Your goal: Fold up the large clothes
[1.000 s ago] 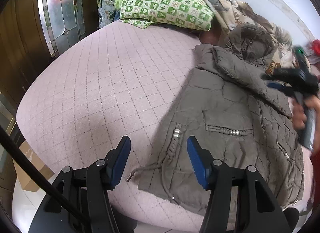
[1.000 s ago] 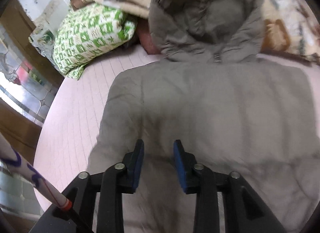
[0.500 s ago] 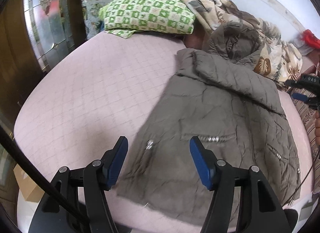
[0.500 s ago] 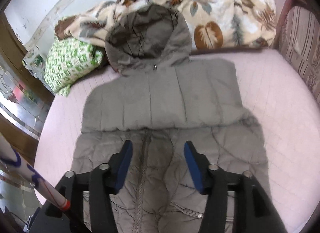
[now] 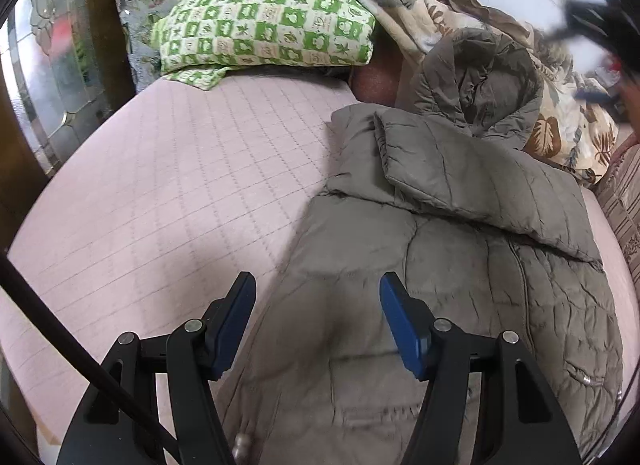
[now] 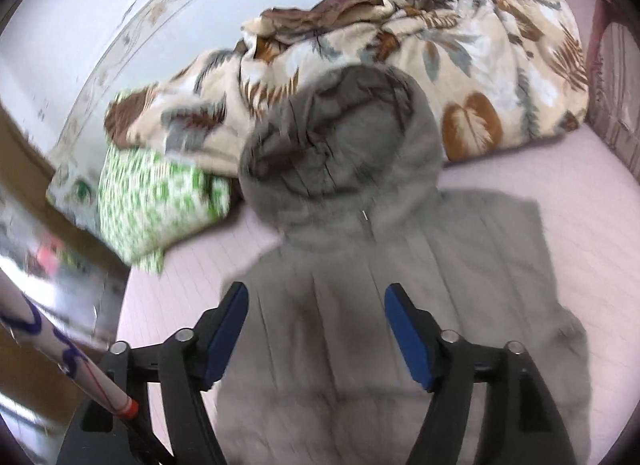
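Observation:
A grey-olive padded jacket point(image 5: 460, 265) lies flat on the pink quilted bed point(image 5: 180, 185). Its hood point(image 5: 480, 77) rests against the bedding at the far end. One sleeve point(image 5: 480, 181) is folded across the chest. My left gripper point(image 5: 318, 301) hovers open over the jacket's lower left side, with nothing between its blue pads. In the right wrist view the jacket point(image 6: 380, 265) and hood point(image 6: 340, 133) are blurred. My right gripper point(image 6: 316, 313) hangs above the jacket's middle, its jaws opening and holding nothing.
A green checked pillow point(image 5: 264, 25) and a leaf-patterned blanket point(image 6: 440, 45) are piled at the head of the bed. A patterned glass door point(image 5: 52, 77) stands beside the bed's left edge. A striped panel point(image 6: 616, 85) borders the right side.
My left gripper slid right, from beside the hem to over the jacket. My right gripper rose and drew back from the cloth with its jaws spreading; the whole hood and blanket now show.

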Motion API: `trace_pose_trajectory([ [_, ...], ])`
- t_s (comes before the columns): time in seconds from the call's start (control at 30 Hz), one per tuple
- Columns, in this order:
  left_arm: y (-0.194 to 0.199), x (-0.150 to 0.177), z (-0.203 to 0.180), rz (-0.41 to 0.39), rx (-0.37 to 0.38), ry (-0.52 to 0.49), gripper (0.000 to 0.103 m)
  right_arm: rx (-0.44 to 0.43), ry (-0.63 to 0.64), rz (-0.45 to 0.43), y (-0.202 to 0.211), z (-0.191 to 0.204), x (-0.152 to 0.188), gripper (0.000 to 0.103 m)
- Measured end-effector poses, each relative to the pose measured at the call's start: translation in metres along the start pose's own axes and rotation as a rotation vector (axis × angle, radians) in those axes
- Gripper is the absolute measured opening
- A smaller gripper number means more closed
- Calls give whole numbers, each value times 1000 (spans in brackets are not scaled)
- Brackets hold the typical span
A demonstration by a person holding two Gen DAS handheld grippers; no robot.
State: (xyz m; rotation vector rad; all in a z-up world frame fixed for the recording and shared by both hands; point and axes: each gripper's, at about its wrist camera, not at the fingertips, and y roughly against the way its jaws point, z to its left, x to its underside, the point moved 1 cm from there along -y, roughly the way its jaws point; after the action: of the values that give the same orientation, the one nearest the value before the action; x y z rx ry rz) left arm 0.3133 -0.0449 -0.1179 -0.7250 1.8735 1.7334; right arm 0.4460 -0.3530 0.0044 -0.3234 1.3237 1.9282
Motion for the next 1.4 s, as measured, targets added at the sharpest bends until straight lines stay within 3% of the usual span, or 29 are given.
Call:
trace_pose_trajectory([
  [0.13, -17, 6, 5, 10, -2, -30, 63, 15, -80, -43, -34, 13, -51, 84],
  [0.3, -34, 9, 14, 78, 60, -5, 63, 43, -191, -118, -83, 24, -115, 86],
  [0.4, -41, 9, 15, 107, 92, 7, 63, 55, -278, -140, -112, 17, -136, 87],
  [0.5, -44, 10, 12, 107, 68, -11, 63, 63, -345, -135, -136, 6, -146, 87],
  [0.57, -46, 10, 10, 113, 53, -20, 63, 70, -347, -110, -150, 2, -148, 75],
  [0.63, -45, 10, 11, 117, 55, -12, 63, 63, -309, -75, -156, 0, -145, 20],
  [0.83, -31, 6, 18, 82, 62, 12, 63, 87, -113, -45, -115, 9, -104, 10],
  [0.97, -26, 6, 23, 79, 66, 29, 63, 67, -33, -5, -62, 10, -52, 9],
  [1.17, -15, 6, 29, 60, 81, 51, 63, 8, -47, 68, -5, -11, 46, 8],
  [1.27, -10, 6, 28, 47, 82, 50, 63, 13, -83, 127, -12, -30, 96, 8],
  [1.4, -8, 5, 27, 33, 69, 34, 63, 77, -172, 205, -60, -64, 132, 8],
])
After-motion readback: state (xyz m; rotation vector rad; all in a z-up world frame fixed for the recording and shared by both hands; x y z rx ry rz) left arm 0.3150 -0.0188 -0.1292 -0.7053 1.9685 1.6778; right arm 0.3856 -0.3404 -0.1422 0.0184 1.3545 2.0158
